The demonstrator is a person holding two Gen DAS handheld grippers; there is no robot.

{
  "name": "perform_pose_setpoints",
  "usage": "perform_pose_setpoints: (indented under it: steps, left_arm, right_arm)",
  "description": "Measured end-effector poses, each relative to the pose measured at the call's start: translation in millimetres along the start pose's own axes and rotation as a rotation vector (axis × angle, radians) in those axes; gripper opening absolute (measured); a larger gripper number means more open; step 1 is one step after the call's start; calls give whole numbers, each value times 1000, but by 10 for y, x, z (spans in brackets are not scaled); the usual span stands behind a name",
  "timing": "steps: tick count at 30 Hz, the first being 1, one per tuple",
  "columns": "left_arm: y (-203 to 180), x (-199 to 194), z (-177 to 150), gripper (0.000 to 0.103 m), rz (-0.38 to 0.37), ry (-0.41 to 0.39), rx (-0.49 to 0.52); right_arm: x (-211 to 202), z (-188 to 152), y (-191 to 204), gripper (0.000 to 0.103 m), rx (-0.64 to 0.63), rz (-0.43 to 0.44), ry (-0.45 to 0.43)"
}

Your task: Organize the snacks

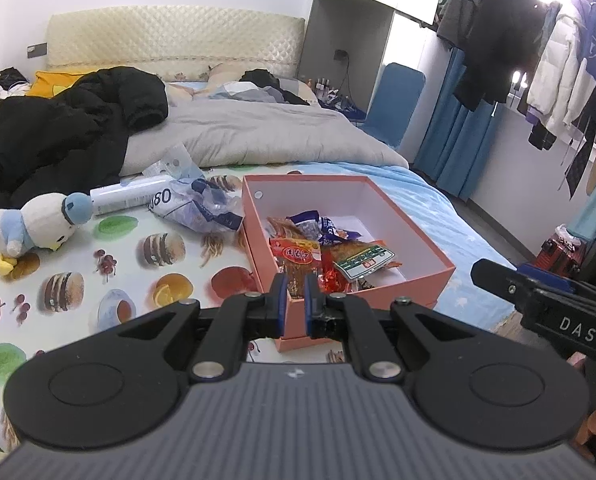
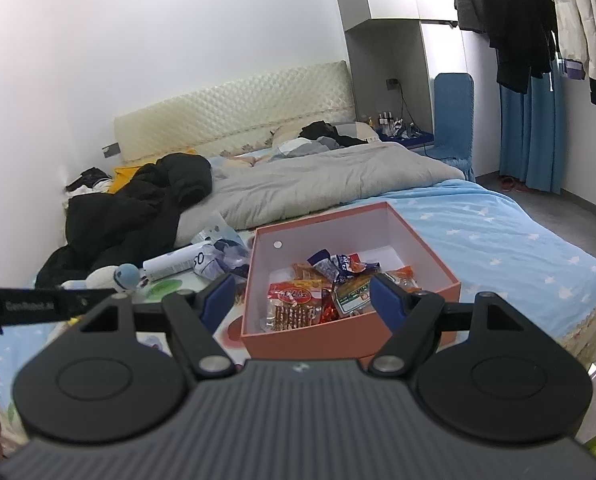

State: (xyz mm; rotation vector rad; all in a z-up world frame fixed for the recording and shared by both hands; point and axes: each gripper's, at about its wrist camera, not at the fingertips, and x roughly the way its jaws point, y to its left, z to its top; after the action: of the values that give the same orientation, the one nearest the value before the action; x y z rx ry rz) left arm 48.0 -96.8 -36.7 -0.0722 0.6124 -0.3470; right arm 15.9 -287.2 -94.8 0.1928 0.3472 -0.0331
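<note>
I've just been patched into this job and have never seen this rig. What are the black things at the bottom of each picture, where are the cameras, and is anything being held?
Each picture comes from a fisheye camera on a handheld two-finger tool, looking along its fingers; a person carries one in each hand. The left view shows the left tool, nearly shut, nothing visible between its blue pads. The right view shows the right tool, open and empty. Both hover near an orange box on the bed, with snack packets piled inside. Left of the box lie a crumpled bag, a white bottle and a plush bird. Nothing is held.
</note>
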Motion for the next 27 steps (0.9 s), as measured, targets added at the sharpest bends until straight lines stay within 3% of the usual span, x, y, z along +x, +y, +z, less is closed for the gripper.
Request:
perform_pose_setpoints:
  steps: [5, 6, 7, 8, 9, 10, 15, 27]
  left_arm:
    - [7, -8, -10, 9, -3, 10, 8]
    - [10, -5, -9, 15, -2, 14, 7]
    - [10, -4, -8, 37, -4, 16, 5]
    - [21, 6, 3, 49, -4, 16, -2]
    - [29, 13, 10, 78, -1, 13, -7]
    - [28, 10, 19, 92, 8, 5, -10]
    - [59, 25, 76, 99, 29, -5, -23]
    - [13, 106, 125, 100, 71, 17, 30]
  right_arm:
    - [-3, -5, 16, 76, -11, 4, 5]
    - [8, -6, 16, 76, -14, 8, 7]
    - [17, -7, 18, 83, -18, 8, 8]
    - [19, -8, 8, 88, -19, 3, 8]
    - [21, -2, -2, 96, -15, -3, 3]
    - [22, 7, -16, 103, -9, -14, -3]
    - [10, 28, -95, 103, 15, -58, -24]
    - [64, -1, -44, 103, -17, -31, 8]
